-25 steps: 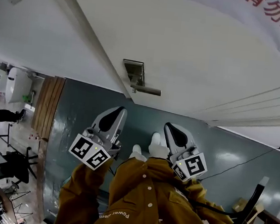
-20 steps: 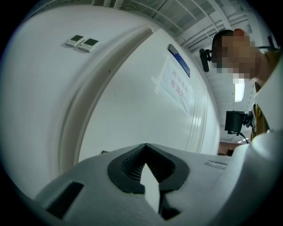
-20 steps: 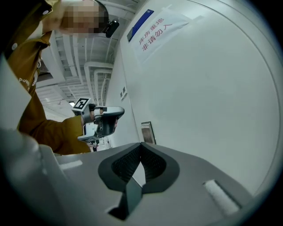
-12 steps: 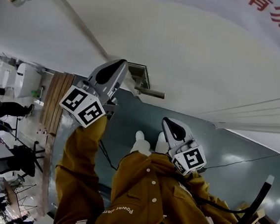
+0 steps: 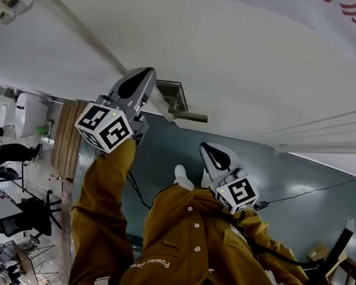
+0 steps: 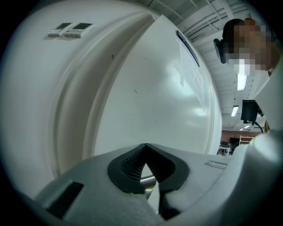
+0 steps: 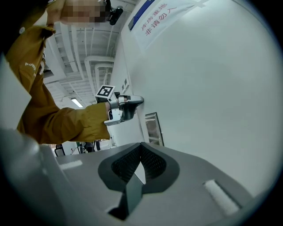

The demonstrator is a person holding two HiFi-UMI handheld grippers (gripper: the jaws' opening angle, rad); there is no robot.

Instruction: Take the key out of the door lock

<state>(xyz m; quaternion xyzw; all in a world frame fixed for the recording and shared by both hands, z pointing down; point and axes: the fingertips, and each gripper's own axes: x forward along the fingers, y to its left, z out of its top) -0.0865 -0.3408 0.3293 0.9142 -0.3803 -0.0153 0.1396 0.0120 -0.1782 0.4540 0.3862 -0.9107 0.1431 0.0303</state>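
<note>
- The left gripper (image 5: 146, 76) is held up against the white door (image 5: 256, 64), its jaws closed tip to tip. In the left gripper view (image 6: 146, 148) nothing sits between the pads.
- Through the small gap under those closed tips, a bright metal bar (image 6: 148, 178) shows just beyond the jaws. It is not clamped.
- The right gripper (image 5: 206, 150) is lower and to the right of the left one, close to the person's chest and well apart from the door hardware. Its jaws are closed too, and its own view (image 7: 140, 147) shows them empty.
- The lock plate (image 5: 173, 94) lies just to the right of the left gripper's tips, with the lever handle (image 5: 191, 116) sticking out below it toward the right gripper.
- From the right gripper's camera, the left gripper (image 7: 138, 101) is above and ahead, with the lock plate (image 7: 154, 128) just below it.
- The key cannot be made out in any view, so the lock plate is the only place it could be looked for.
- A mustard sleeve (image 5: 100, 194) runs down from the left gripper.
</note>
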